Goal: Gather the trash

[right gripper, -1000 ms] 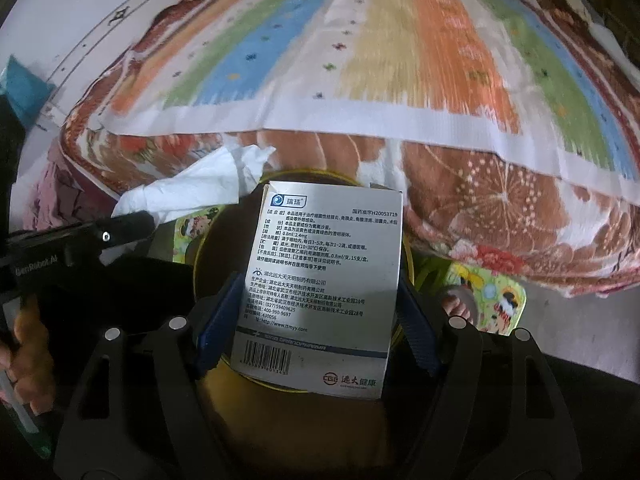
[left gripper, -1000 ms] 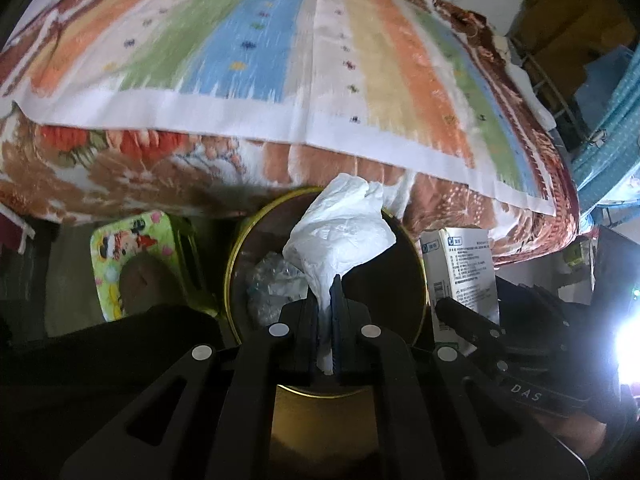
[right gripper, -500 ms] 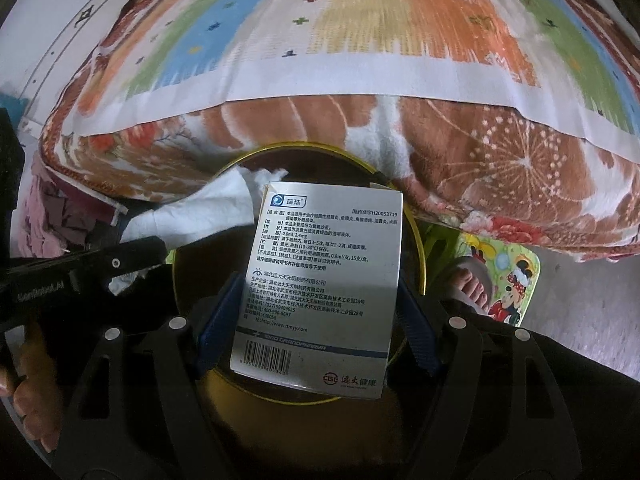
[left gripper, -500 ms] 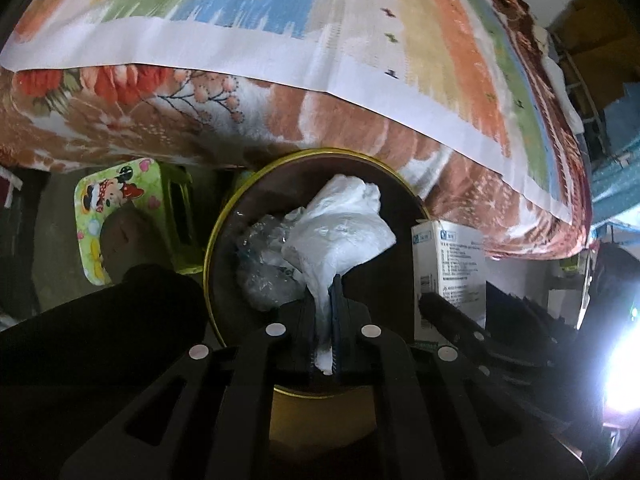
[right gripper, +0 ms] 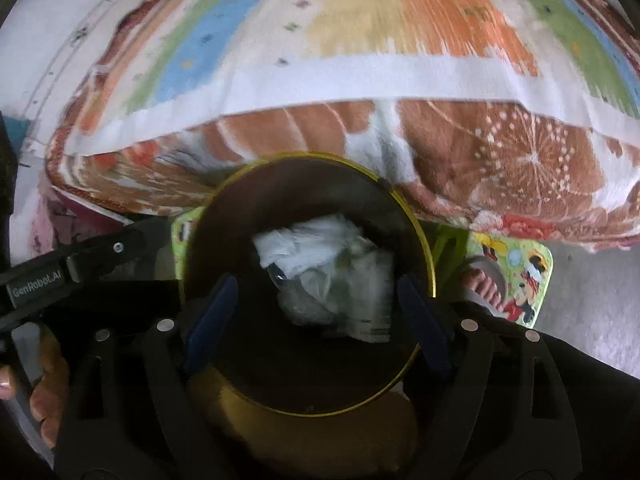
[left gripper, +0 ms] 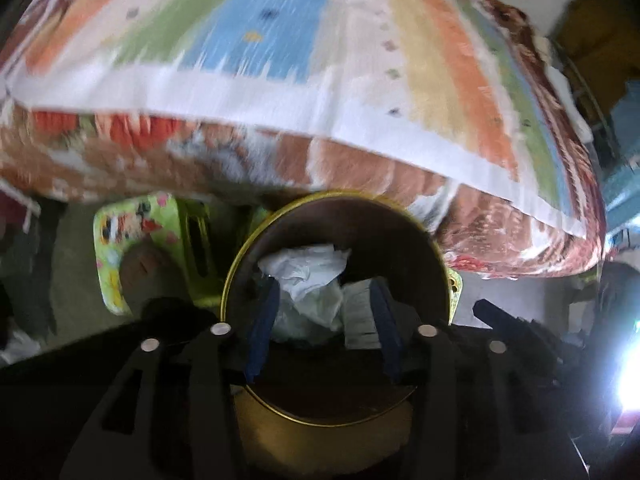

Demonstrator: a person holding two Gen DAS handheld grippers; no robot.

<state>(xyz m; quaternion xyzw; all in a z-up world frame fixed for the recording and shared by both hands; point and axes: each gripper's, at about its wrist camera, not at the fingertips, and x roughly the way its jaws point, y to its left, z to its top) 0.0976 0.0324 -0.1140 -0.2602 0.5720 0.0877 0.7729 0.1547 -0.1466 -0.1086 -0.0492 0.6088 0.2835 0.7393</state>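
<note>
A round gold-rimmed bin point(left gripper: 236, 276) stands on the floor by the bed; it also shows in the right wrist view point(right gripper: 426, 248). Inside lie a crumpled white tissue point(left gripper: 308, 270) and a white medicine box point(left gripper: 358, 316), seen also as the tissue point(right gripper: 316, 248) and the box point(right gripper: 374, 312) in the right wrist view. My left gripper point(left gripper: 324, 320) is open and empty above the bin. My right gripper point(right gripper: 316, 308) is open and empty above the bin. The left gripper's body point(right gripper: 76, 264) shows at the left of the right wrist view.
A bed with a striped cloth point(left gripper: 280, 52) over a brown floral blanket point(right gripper: 500, 148) fills the space behind the bin. Green cartoon slippers with feet in them sit on both sides point(left gripper: 132, 240) point(right gripper: 516, 272). A bright light glares at lower right point(left gripper: 628, 384).
Both grippers have opened. The tissue dropped from the left gripper and the box from the right gripper into the bin. Both views are blurred by motion.
</note>
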